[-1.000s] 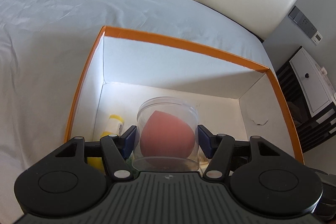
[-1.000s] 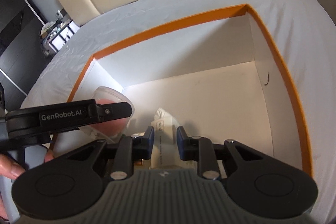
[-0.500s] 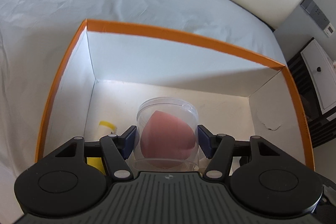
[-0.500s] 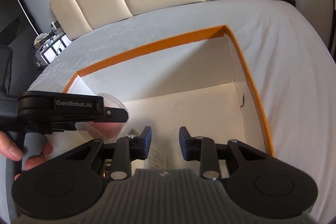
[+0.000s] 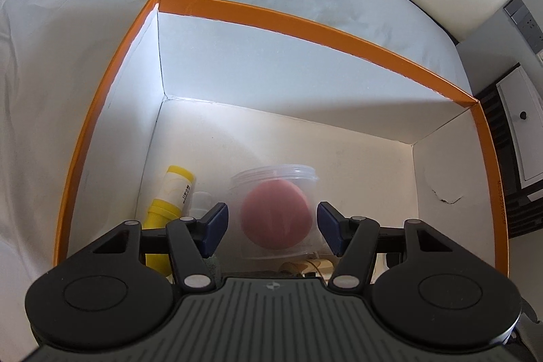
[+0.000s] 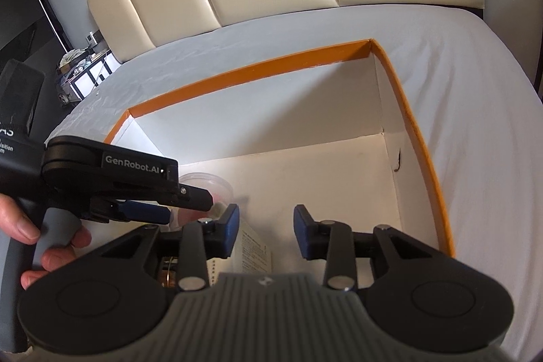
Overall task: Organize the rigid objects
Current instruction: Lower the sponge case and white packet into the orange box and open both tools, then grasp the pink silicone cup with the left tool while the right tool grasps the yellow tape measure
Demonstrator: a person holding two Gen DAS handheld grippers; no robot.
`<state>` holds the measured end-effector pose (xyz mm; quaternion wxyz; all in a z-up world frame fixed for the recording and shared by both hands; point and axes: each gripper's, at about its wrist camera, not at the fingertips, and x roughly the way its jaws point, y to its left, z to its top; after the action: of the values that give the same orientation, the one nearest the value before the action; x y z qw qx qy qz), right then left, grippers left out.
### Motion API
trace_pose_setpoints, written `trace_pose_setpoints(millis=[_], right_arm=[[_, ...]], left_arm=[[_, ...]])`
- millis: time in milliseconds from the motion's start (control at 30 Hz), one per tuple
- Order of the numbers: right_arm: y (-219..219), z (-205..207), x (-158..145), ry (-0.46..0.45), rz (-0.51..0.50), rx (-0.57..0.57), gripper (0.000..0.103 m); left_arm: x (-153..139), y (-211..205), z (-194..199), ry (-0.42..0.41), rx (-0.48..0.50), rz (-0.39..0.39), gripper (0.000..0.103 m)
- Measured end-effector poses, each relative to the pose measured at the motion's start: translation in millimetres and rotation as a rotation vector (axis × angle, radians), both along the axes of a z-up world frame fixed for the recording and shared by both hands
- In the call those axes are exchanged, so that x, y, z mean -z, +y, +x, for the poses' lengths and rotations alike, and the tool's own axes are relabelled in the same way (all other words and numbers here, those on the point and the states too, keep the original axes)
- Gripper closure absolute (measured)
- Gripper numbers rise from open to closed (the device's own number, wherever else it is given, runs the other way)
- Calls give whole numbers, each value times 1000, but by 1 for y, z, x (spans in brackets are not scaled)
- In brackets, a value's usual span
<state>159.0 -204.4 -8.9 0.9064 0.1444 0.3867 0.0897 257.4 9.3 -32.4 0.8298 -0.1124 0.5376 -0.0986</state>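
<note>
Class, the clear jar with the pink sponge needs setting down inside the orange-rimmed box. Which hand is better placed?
Left. The left gripper has the clear jar between its pads, low inside the box beside the yellow tube. The right gripper is opening with nothing between its jaws.

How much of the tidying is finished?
Done: a yellow tube and a white packet lie in the orange box; the right gripper, jaws opening and empty, hovers above the packet. In hand: the left gripper holds a clear jar. Left: setting it down.
</note>
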Motion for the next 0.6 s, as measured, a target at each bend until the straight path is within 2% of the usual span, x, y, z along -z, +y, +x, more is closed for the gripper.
trace_pose_setpoints(millis=[100,367,500,600], right_arm=[[2,-2,0,-12,-8,-6,67],[-1,-16,-6,-86,-6,-1,62],[2,-27,-14,-118,-29,-4,62],[3,-40,-27,-155,-50,-11,56]], left_arm=[[-6,-1,-7,-48,1,2,33],[-51,-8,-53,-287,69,-15,33],[-71,-13,-71,-337,121,-8,35],[-87,-10,-81,-357,148,-3,35]])
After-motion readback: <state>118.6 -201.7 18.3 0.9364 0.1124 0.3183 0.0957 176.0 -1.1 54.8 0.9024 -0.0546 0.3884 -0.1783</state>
